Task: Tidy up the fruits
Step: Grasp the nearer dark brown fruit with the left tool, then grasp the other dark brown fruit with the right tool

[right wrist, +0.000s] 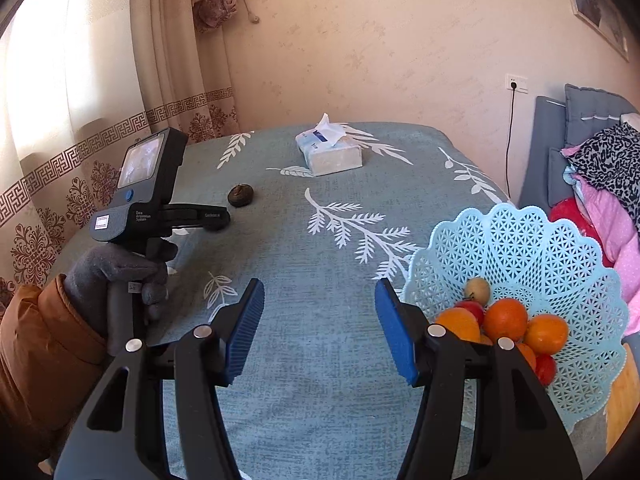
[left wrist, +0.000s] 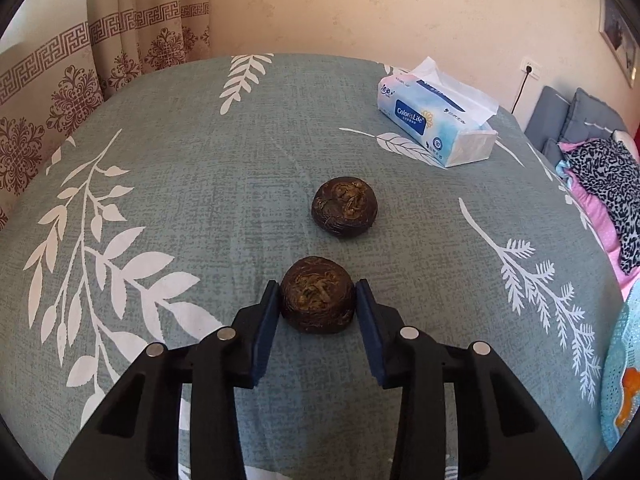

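The left gripper (left wrist: 317, 304) sat low on the bedspread (left wrist: 200, 184) w/ its pads on either side of the near dark fruit (left wrist: 317, 300), touching or almost (can't tell if it was squeezing yet). A second dark fruit (left wrist: 344, 207) lay just beyond. The right gripper (right wrist: 319, 328) hung wide open, empty, beside the blue basket (right wrist: 520, 240) of oranges (right wrist: 505, 318). Step looked like the pickup; next probably needs a firm close, lift, then carry to the basket.
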A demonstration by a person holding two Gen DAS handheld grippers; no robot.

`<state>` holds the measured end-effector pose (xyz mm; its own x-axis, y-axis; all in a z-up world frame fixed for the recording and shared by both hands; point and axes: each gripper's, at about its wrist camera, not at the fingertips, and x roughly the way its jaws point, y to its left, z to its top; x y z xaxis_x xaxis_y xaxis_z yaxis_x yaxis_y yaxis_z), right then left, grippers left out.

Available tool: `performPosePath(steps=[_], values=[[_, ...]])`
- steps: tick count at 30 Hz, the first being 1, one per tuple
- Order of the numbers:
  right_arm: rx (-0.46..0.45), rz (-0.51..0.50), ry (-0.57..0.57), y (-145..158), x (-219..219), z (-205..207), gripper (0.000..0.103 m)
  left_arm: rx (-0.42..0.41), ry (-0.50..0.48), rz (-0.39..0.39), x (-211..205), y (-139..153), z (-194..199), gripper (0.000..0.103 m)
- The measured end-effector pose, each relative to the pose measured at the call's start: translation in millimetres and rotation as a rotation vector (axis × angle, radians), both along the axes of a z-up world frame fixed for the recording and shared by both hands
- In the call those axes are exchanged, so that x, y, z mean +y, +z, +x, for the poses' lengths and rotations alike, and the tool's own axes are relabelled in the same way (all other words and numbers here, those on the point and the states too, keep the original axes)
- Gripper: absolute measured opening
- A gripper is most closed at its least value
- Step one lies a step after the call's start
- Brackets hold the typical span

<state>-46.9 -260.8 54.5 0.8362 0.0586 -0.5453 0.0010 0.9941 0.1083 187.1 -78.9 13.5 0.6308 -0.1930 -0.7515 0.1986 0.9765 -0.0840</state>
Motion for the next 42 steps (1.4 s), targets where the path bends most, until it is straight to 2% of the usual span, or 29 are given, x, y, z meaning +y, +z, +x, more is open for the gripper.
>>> performPosePath(steps=[7,14,20,28,36,42], values=[[0.047,0.025,0.065,-4.5,17.1,21.3,0.059,-0.007,0.043,-0.050,23.5,10.3,-23.8,0.039],[0.113,0.064,0.132,-11.5,40.6,67.6,0.059,-0.088,0.081,-0.013,42.7,21.3,-69.2,0.039],[0.151,0.097,0.122,-17.9,53.3,118.0,0.059,-0.110,0.150,-0.010,64.6,21.8,-91.2,0.039],[0.168,0.145,0.114,-19.8,71.9,188.4,0.059,-0.126,0.237,0.008,82.4,14.2,-103.0,0.039],[0.237,0.174,0.117,-29.5,92.9,258.6,0.059,-0.094,0.253,-0.012,85.5,8.6,-101.1,0.039],[0.269,0.151,0.110,-35.3,107.6,289.5,0.059,-0.072,0.266,-0.025,88.6,4.8,-98.5,0.039]])
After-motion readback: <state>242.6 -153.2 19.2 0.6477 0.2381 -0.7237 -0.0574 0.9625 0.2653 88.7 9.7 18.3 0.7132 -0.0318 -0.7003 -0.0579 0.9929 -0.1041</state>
